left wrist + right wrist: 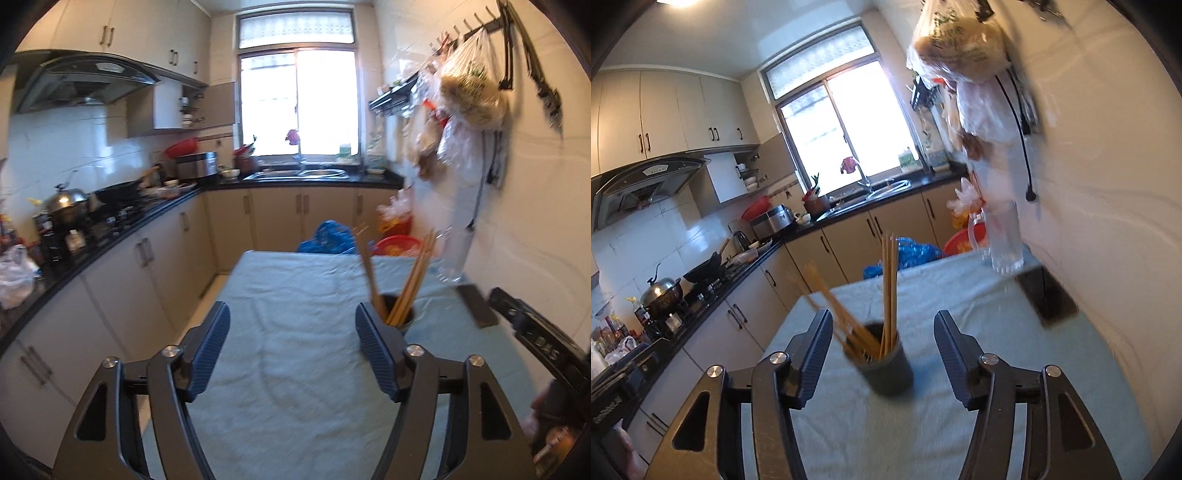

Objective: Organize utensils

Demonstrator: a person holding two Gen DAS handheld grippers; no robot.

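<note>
Standing wooden chopsticks in round dark cup on towelling cloth, both ribbed claws wide, empty.

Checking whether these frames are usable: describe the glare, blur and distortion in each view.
Left wrist view: window blown out white, hanging bags and chopsticks motion-smeared, fisheye bends the counter edge. Right wrist view: holder blurred, wall streaked, window overexposed.

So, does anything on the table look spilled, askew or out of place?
Nothing is spilled. The chopsticks stand in the dark cup, which is upright on the pale cloth; they only lean apart in different directions. The clear glass stands close to the table's far edge.
</note>
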